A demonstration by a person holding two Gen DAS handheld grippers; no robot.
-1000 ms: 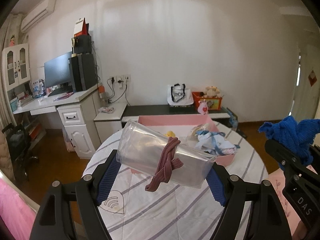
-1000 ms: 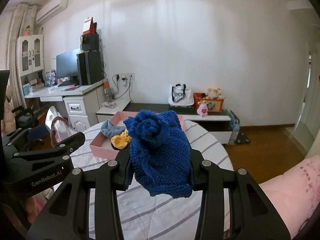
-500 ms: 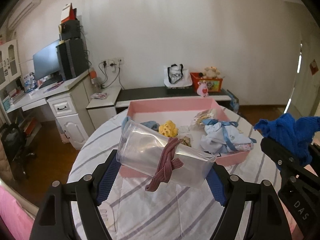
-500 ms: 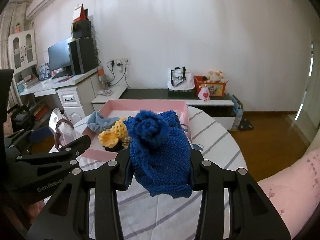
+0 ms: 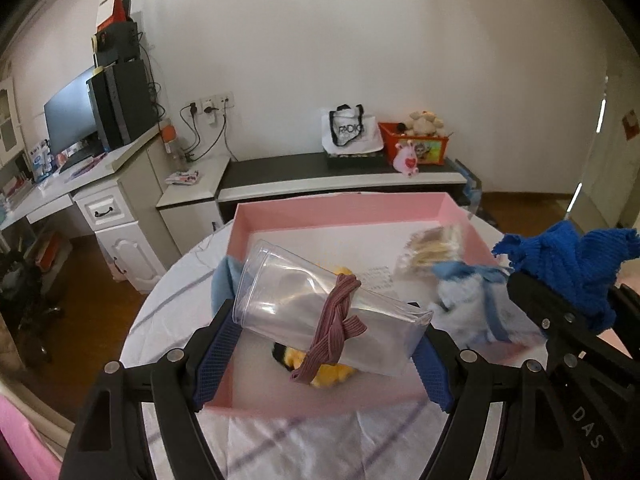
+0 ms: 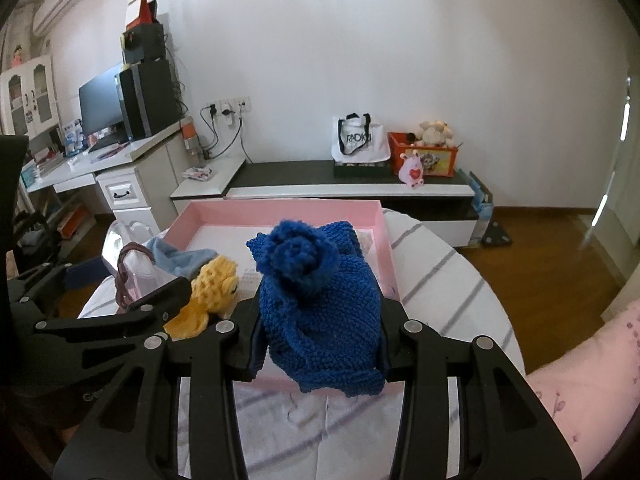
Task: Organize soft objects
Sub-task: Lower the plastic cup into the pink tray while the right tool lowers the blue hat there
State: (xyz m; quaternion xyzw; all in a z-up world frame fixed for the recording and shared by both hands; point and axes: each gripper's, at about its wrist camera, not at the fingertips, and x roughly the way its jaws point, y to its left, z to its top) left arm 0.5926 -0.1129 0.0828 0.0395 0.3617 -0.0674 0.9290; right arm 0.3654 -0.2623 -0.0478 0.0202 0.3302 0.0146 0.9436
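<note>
My left gripper (image 5: 324, 344) is shut on a clear plastic cup (image 5: 312, 312) lying sideways, with a mauve braided hair band (image 5: 334, 330) around it. It hovers over the front of the pink box (image 5: 340, 208). My right gripper (image 6: 320, 344) is shut on a blue knitted hat (image 6: 320, 304), also in the left wrist view (image 5: 568, 264), above the box's front right. In the box lie a yellow crocheted toy (image 6: 212, 292), a light blue cloth (image 6: 176, 258), a pale blue garment (image 5: 468, 304) and a clear packet (image 5: 432, 244).
The box sits on a round table with a striped white cloth (image 6: 452, 280). Behind stand a low dark-topped cabinet (image 5: 340, 172) and a white desk with a monitor (image 5: 76, 120). A pink bed edge (image 6: 580, 380) is at the right.
Both grippers have moved forward and lowered over the pink box, still holding the cup and the blue hat. The box now fills more of both views.
</note>
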